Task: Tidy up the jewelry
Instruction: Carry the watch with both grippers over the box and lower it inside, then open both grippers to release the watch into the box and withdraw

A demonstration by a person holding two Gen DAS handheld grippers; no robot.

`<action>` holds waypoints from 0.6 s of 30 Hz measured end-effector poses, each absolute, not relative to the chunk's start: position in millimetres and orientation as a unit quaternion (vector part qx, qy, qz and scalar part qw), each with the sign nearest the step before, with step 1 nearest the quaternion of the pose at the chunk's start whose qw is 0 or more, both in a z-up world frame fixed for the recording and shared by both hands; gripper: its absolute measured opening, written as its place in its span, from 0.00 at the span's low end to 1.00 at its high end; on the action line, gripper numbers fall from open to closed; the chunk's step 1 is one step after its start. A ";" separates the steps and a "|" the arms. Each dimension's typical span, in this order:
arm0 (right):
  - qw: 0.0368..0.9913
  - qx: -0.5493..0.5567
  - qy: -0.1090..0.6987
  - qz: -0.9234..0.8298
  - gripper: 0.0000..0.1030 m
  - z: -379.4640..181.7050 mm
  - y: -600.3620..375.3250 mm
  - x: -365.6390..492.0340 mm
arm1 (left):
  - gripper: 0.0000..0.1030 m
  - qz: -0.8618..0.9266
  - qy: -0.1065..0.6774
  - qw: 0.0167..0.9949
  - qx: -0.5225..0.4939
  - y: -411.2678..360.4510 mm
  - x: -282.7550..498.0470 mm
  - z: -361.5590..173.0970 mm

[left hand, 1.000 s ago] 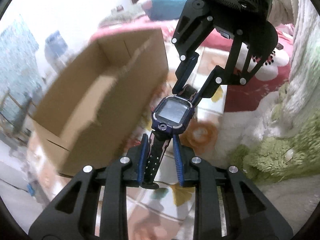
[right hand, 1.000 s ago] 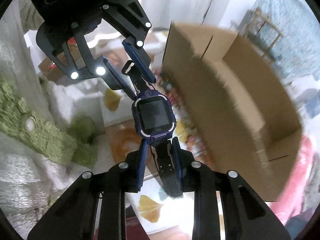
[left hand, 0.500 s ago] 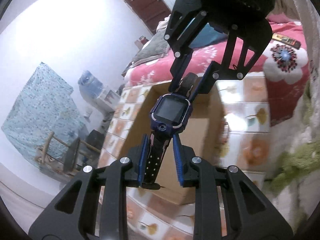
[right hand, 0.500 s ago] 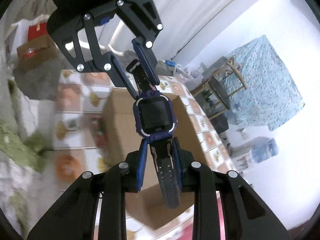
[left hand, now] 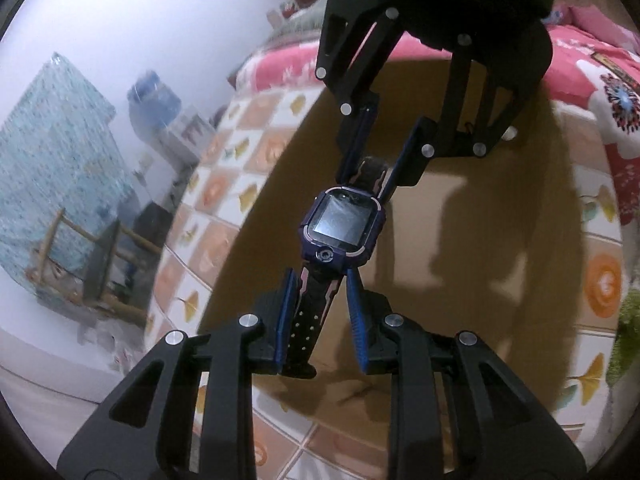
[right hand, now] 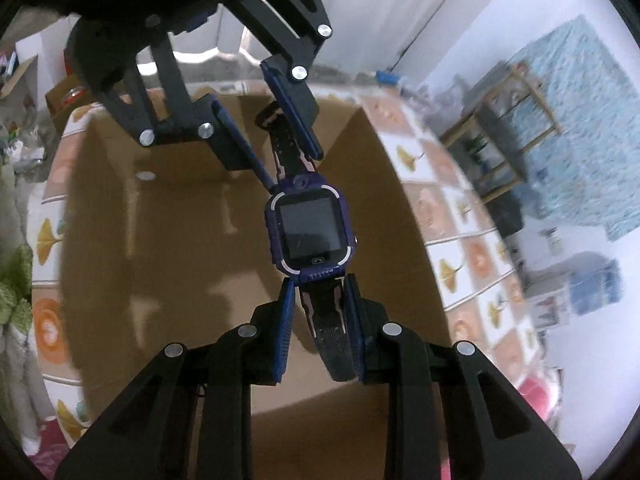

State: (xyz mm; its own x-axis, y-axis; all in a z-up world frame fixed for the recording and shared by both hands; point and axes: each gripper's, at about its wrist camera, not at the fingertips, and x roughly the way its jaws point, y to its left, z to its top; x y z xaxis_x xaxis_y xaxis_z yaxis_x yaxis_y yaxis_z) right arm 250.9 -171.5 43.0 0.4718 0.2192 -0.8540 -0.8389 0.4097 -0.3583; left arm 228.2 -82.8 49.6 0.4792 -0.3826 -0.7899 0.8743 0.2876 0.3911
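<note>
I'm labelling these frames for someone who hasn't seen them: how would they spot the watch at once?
Find the open cardboard box on the tiled floor. Over it, the left gripper and right gripper each pinch a strap of the watch. It alone has a dark square screen in a purple case.

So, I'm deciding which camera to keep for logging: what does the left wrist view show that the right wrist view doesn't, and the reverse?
Only the left wrist view shows the strap end with punched holes between the left gripper fingers, plus a pink floral bedspread beyond the box.

Only the right wrist view shows the ribbed strap end in the right gripper, and white curtains.

Both show the purple smartwatch held at both strap ends over the open cardboard box, the tiled-pattern cloth and a blue patterned covering.
</note>
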 end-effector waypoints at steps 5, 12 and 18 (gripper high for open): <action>0.725 -0.431 0.405 0.354 0.25 13.6 -164.2 259.0 | 0.24 -0.415 0.342 0.729 0.423 -86.2 246.4 23.4; 0.718 -0.439 0.429 0.329 0.25 3.0 -163.3 259.3 | 0.24 -0.391 0.361 0.734 0.423 -78.3 242.2 20.3; 0.790 -0.387 0.384 0.279 0.26 70.0 -183.8 211.2 | 0.24 -0.370 0.333 0.796 0.345 -39.0 210.0 79.2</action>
State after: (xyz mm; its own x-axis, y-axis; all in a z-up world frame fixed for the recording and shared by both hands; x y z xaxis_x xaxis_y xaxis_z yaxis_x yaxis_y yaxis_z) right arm 211.2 -183.8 70.0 0.5485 0.1443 -0.8236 -0.7391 0.5443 -0.3969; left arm 210.0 -39.0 79.2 0.5057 -0.3591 -0.7844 0.8179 0.4889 0.3034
